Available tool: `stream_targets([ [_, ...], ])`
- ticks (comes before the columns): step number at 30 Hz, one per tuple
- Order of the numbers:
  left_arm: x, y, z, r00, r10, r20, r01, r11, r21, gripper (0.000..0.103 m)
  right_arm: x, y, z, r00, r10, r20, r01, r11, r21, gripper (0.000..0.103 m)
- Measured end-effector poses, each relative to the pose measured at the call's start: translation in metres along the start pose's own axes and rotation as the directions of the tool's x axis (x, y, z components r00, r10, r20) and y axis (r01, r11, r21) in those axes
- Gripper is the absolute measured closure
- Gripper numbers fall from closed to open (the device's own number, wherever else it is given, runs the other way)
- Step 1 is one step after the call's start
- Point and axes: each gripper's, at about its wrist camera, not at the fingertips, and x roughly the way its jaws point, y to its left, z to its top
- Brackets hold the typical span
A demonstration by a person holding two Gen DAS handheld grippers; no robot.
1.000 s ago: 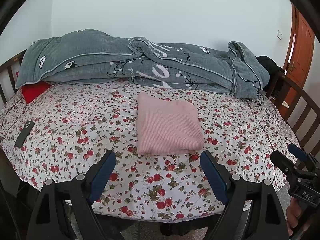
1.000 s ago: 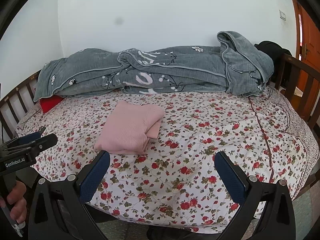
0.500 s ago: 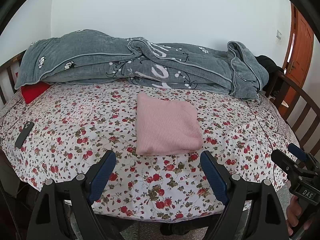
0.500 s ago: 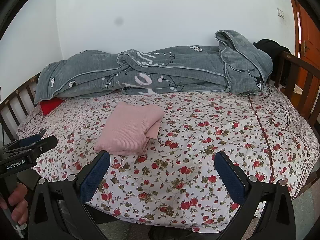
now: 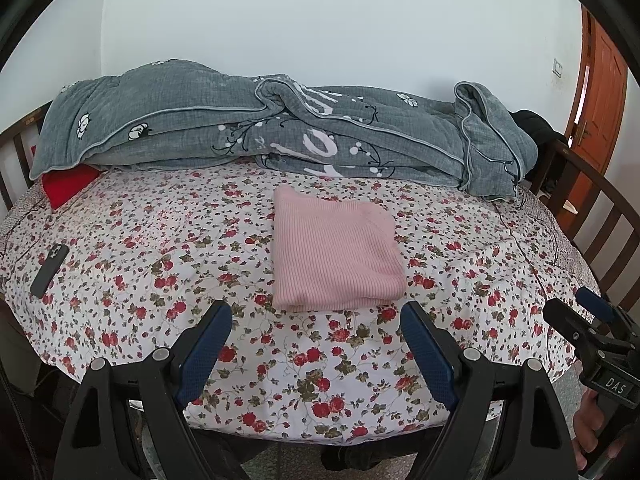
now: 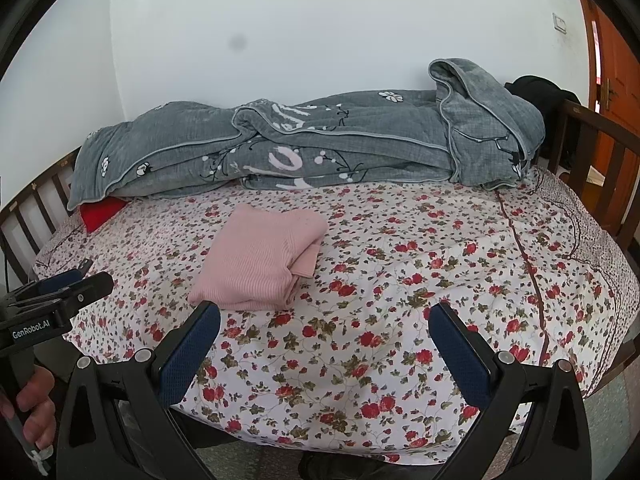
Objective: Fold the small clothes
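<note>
The pink sweater [image 5: 334,254] lies on the bed [image 5: 160,248], near the middle of the flowered sheet, already folded into a neat, thick rectangle with its ribbed knit facing up. From the right wrist view a doubled cuff or hem sticks out along its right edge [image 6: 308,258], so the layers there look looser than on the other sides. The left gripper [image 5: 316,354] hangs in front of the sweater's near edge with its fingers spread wide and nothing between them; the right gripper [image 6: 326,350] hangs to the right of it, fingers equally wide and empty. Neither touches the cloth.

The sweater looks soft, light and limp: it should sag and open if lifted by one corner. A safer hold, in my judgement, is a pinch through all layers at the two near corners, or along the folded edge, so that the stack stays together. The knit should grip the fingers well and not slip.
</note>
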Motion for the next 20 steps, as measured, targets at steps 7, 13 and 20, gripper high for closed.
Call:
stream_targets([
  [7, -0.0004, 0.0, 0.0005, 1.0, 0.0, 0.0, 0.0, 1.0, 0.003, 0.017, 0.0001, 0.0002, -0.0004, 1.0, 0.002, 0.001, -0.002, 1.0, 0.001, 0.001],
  [13, -0.0003, 0.0013, 0.0017, 1.0, -0.001, 0.0, 0.001, 1.0, 0.006, 0.017, 0.0006, 0.0015, -0.001, 1.0, 0.0, 0.001, 0.0, 1.0, 0.001, 0.001],
  [20, 0.0012, 0.002, 0.0058, 1.0, -0.004, -0.006, 0.004, 1.0, 0.025, 0.017, 0.0028, 0.0043, -0.0028, 1.0, 0.0, -0.003, 0.0, 1.0, -0.003, 0.001],
])
